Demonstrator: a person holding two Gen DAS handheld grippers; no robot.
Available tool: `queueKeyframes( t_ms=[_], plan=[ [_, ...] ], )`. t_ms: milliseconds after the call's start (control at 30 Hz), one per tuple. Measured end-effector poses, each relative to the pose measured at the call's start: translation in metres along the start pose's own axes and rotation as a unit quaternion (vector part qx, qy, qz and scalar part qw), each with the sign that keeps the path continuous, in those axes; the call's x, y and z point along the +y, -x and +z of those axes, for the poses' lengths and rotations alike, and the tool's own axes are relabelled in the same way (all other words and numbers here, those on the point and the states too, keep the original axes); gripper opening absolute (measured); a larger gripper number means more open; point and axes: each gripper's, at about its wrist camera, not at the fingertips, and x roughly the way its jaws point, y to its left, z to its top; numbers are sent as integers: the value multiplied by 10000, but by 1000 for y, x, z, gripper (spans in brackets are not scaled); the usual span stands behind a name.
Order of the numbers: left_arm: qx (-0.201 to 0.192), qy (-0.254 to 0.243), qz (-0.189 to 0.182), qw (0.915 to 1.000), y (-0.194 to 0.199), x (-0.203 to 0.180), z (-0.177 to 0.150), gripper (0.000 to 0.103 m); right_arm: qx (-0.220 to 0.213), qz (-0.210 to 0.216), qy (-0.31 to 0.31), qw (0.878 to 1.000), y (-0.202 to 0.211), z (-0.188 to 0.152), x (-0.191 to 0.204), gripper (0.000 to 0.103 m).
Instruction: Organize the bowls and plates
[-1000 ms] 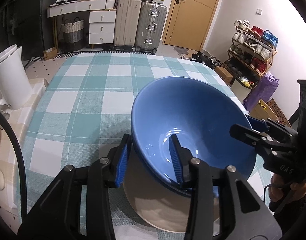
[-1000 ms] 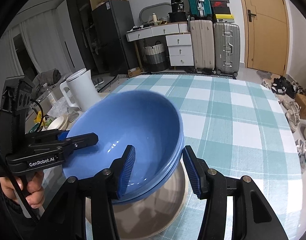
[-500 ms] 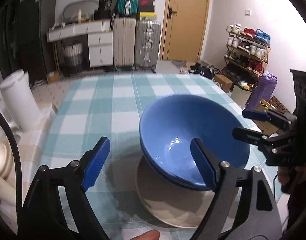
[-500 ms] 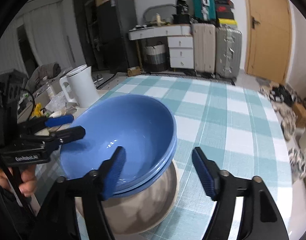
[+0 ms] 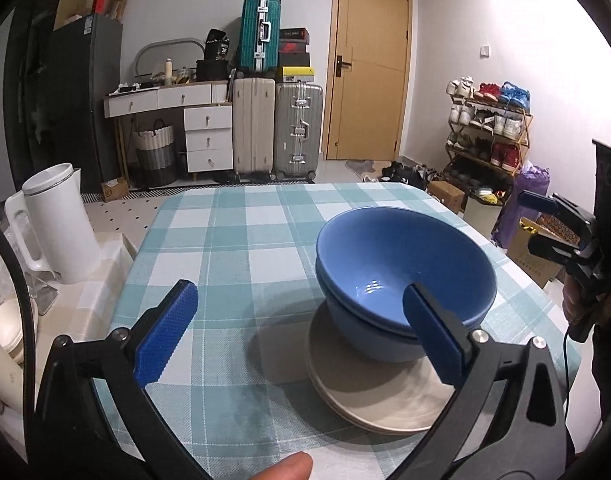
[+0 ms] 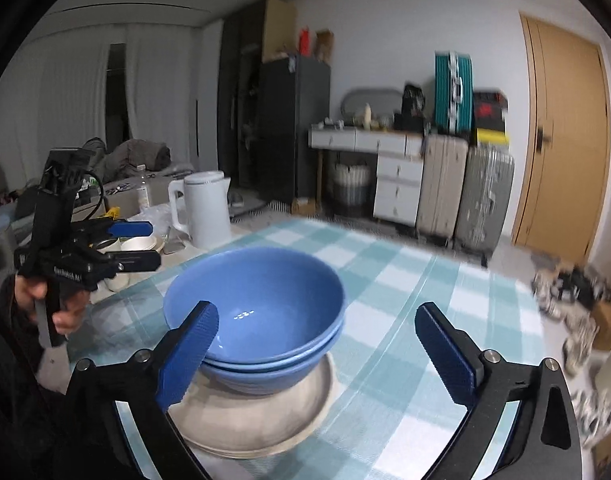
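Bowls [image 5: 405, 272] sat nested on plates [image 5: 369, 400] near the table's [image 5: 233, 256] right edge. Both grippers [image 5: 301, 340] [image 6: 317, 352] had just opened, empty; a knock could've tipped the stack.

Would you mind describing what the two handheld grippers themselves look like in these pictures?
Both the left gripper and the right gripper have black angular frames with silver bolts at the joints and two fingers faced with ribbed blue pads. Seen from the right wrist, the left one bears white lettering, blurred, on its side and a black cable.
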Motion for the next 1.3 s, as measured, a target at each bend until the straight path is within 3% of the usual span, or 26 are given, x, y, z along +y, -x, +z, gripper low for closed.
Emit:
queueKeyframes(
  t_ms=[200,467,900,1300],
  plan=[
    [-74,24,3,10000,-2,4,-17,102,-83,95,-436,9990,-5,-24,-24,101],
    [-102,-161,-149,9997,-8,-2,-41,102,180,361,-836,9957,-9,-56,-28,101],
    [-307,-176,-240,9991,-19,-1,-63,102,328,372,-694,9964,-1,-83,-1,101],
    [-427,-53,-268,9987,-20,7,-66,102,240,332,-601,9974,4,-83,5,102]
  ],
)
